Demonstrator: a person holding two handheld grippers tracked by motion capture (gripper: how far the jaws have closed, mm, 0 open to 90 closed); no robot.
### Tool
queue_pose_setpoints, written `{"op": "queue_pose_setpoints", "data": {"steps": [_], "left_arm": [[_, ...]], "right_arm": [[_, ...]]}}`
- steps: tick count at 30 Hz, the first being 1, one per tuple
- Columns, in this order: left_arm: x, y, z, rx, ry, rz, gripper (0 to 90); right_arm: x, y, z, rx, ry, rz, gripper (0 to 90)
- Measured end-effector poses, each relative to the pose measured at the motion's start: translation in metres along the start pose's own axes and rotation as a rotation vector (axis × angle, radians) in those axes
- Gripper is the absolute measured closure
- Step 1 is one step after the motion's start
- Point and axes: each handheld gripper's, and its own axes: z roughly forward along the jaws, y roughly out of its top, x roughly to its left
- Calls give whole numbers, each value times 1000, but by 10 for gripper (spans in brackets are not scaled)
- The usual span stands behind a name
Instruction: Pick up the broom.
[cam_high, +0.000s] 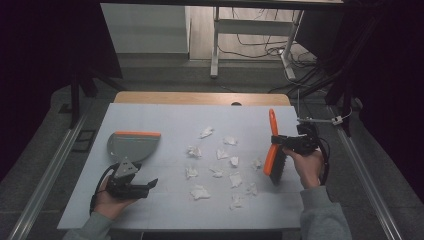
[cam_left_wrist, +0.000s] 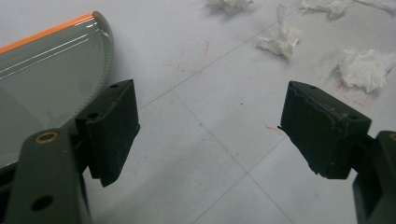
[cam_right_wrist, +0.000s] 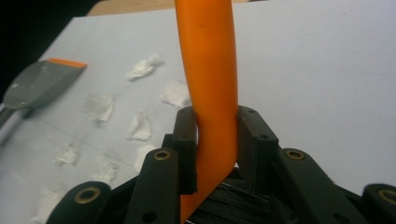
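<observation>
Brush gripped, dustpan free

The right gripper (cam_high: 292, 144) was clamped on the orange brush (cam_high: 274, 150) near the tabletop's (cam_high: 165, 117) right edge; the left gripper (cam_high: 145, 186) stood wide open, empty, just beside the dustpan (cam_high: 131, 145) toward the left edge, paper scraps (cam_high: 220, 170) between them.

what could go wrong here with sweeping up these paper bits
1. The right tongs clamp only the brush's narrow orange handle, so the brush may twist in the grip during a sweep.
2. The left tongs are open and beside the dustpan, not on it; nothing steadies the pan, so it could slide when scraps hit.
3. The paper scraps are spread wide and light; a stroke may scatter some past the pan.
</observation>
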Motion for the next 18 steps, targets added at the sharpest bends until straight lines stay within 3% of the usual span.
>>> {"op": "queue_pose_setpoints", "data": {"steps": [3, 10, 16, 18], "left_arm": [[-1, 2, 3, 6, -5, 7, 202], [-5, 7, 6, -4, -16, 15, 202], [-16, 18, 8, -25, -33, 38, 204], [-19, 22, 11, -28, -40, 46, 205]], "right_arm": [[4, -1, 1, -6, 13, 7, 708], [17, -4, 1, -79, 28, 5, 708], [35, -5, 6, -125, 84, 12, 708], [47, -6, 10, -141, 108, 1, 708]]}}
